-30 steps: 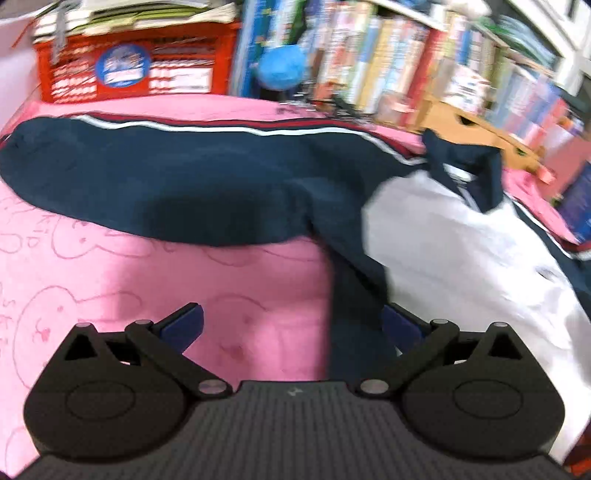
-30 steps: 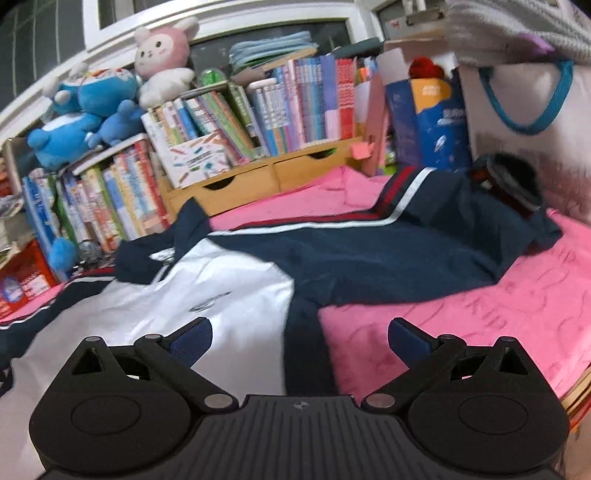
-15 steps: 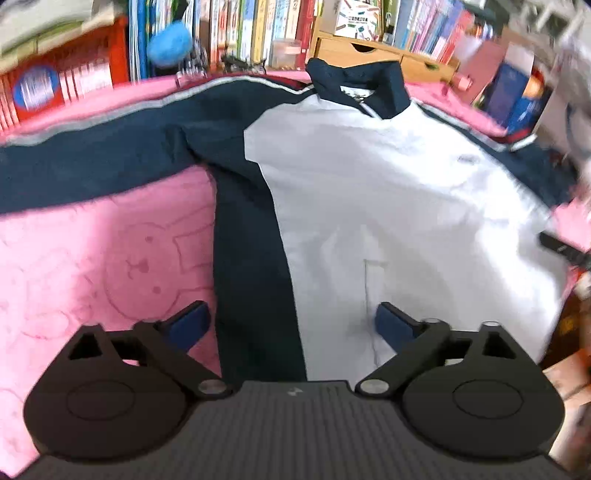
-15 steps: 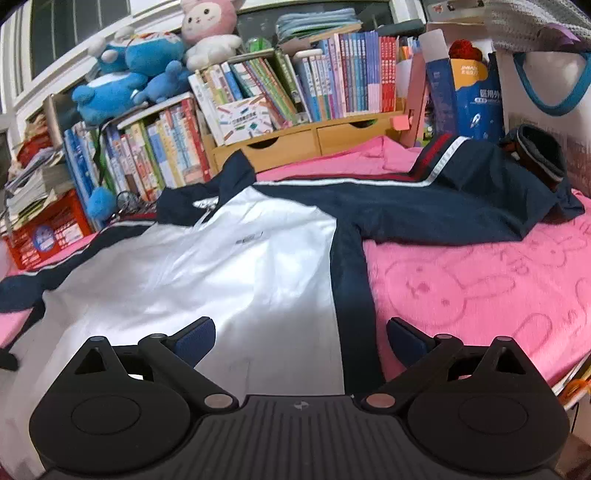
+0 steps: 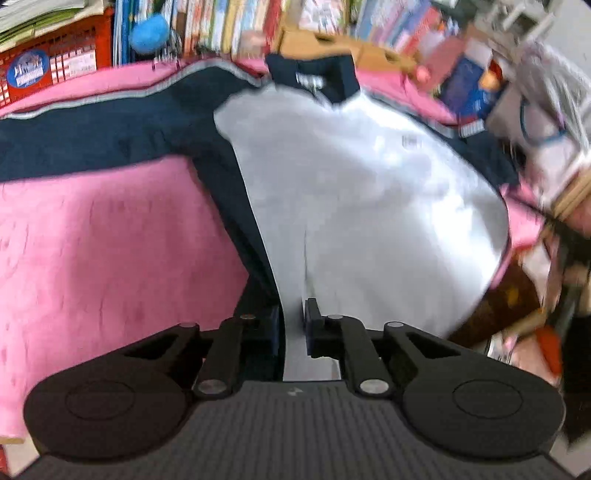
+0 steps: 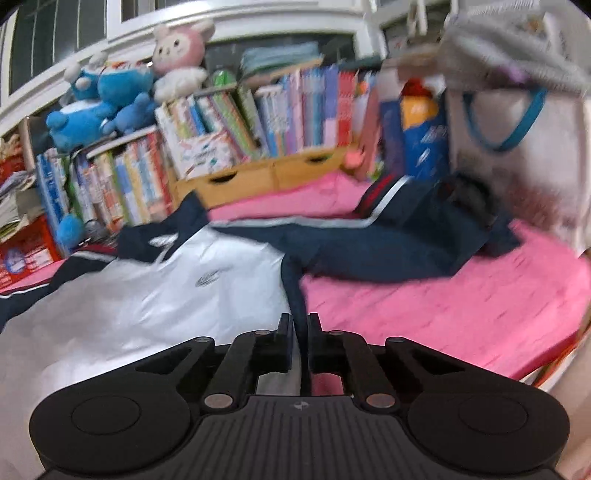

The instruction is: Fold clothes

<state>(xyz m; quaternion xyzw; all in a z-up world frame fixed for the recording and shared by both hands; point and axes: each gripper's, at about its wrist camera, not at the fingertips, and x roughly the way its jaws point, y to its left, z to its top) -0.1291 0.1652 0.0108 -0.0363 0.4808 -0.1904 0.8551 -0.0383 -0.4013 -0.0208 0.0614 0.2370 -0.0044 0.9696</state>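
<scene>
Slippery white-and-navy jacket [image 5: 354,192] spread over pink blanket [image 5: 96,243] mid-frame, hem pinched low centre by left gripper [image 5: 294,325] and right gripper [image 6: 301,338] (both clamped on thin fabric), likely to slide free or bunch unevenly if lifted.

Pink cover [image 6: 461,310] spreads over the surface, filling the lower right of the right wrist view and the left of the left wrist view. Behind it, across the upper frame, a wooden drawer unit [image 6: 266,177] with packed rows of books [image 6: 288,107] above. Blue plush toy [image 6: 99,99] and pink-and-white rabbit plush [image 6: 181,51] sit on the books, upper left. Red plastic crate [image 5: 55,62] under stacked papers, upper left of the left wrist view. White bag with blue handles [image 6: 509,110] upper right. Dark window panes [image 6: 44,33] with white frame, top left. Both views motion-blurred.
</scene>
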